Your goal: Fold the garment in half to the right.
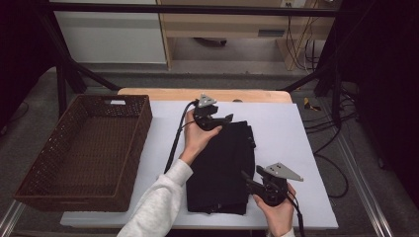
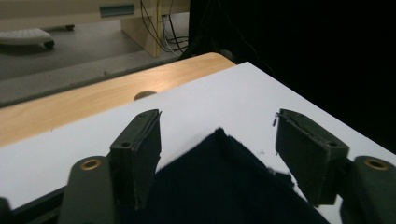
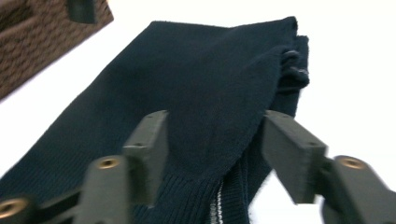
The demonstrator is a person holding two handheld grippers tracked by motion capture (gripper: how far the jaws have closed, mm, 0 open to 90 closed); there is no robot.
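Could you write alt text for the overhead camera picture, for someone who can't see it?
A person's two hands each hold a two-jaw gripper over a folded dark garment on a white table: the left gripper at its far edge, the right gripper at its near right side, both with jaws apart. A brown wicker basket stands at the left.

The right gripper view is smeared with blur, and the dark sweater [image 3: 196, 93] runs off its bottom edge. In the high view, the wicker basket [image 1: 49, 163] loses its near left corner at the frame edge, and the forearms are cut off below.
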